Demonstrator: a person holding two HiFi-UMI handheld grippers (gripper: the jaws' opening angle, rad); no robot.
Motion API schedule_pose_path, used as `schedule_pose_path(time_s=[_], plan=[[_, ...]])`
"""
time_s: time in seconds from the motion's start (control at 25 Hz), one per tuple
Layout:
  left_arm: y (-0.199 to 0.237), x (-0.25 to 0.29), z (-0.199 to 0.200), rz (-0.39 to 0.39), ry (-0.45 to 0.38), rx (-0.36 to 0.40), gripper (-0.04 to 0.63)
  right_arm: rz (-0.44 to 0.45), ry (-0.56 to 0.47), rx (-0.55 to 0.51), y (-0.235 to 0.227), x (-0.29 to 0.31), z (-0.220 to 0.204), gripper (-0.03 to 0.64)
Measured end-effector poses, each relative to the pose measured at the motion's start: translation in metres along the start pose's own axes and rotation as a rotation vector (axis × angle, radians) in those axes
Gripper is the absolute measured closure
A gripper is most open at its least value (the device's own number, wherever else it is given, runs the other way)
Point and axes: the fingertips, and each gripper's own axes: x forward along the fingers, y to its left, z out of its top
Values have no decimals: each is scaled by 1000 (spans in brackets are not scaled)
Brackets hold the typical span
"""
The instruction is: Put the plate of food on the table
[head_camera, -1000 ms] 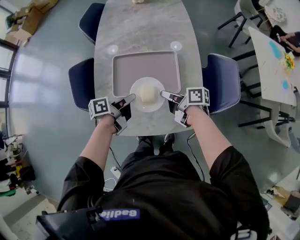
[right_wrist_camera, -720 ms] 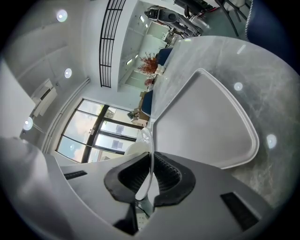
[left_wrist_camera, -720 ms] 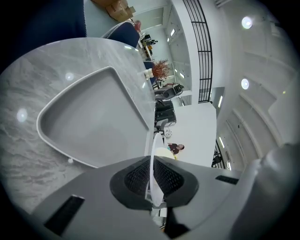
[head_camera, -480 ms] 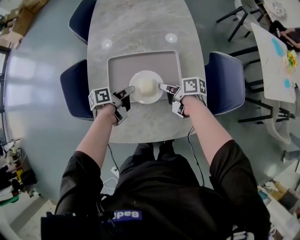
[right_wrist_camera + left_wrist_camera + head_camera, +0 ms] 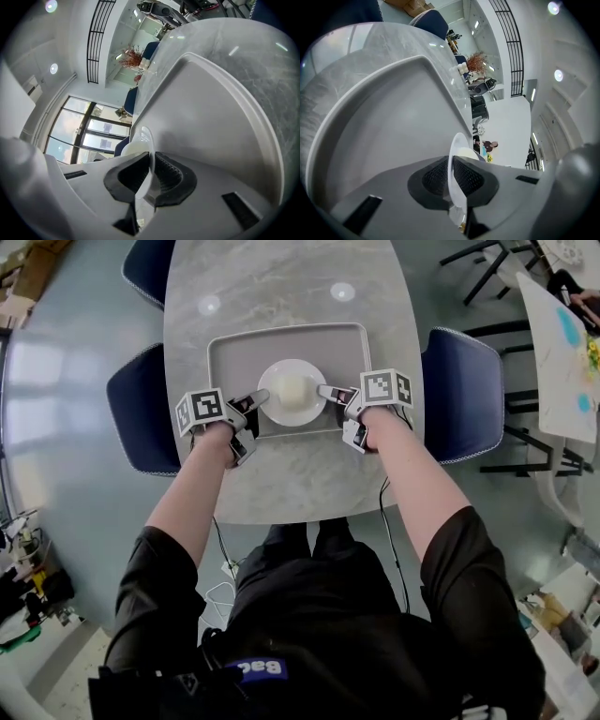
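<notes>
Plate (image 5: 274,379) moved forward and down, now over grey tray (image 5: 225,357).
Left gripper (image 5: 259,397) and right gripper (image 5: 324,390) each pinch opposite rims; food mound (image 5: 293,387) level. Set-down looks near, release pending.

This looks like a large open hall, a shared office or canteen space rather than a home. The long grey marble table (image 5: 281,287) has padded blue chairs (image 5: 141,409) on both sides and stands on a polished grey floor (image 5: 66,427). To the right of the table is a second, white table (image 5: 562,362). Past the table are a black railing (image 5: 511,47) on an upper level, tall windows (image 5: 89,133) and a high ceiling with round spotlights (image 5: 558,75). Cardboard boxes (image 5: 26,268) lie on the floor off the table's far left corner.
</notes>
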Motion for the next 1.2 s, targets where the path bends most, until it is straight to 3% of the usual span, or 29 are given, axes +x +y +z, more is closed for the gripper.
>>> schedule_pose_path(time_s=[0.48,0.96,1.04,1.2], plan=[[16,7,6,41,33,21,571,-49,33,6,-11,14,6,591],[15,16,7,74,139,55,557,-106,77,58,-17,16,17,585],[12,17,6,69,151,54,519,-102,70,84,-17,16,18,564],[11,16,6,80,148,51,517,-104,60,95,-14,14,21,530]])
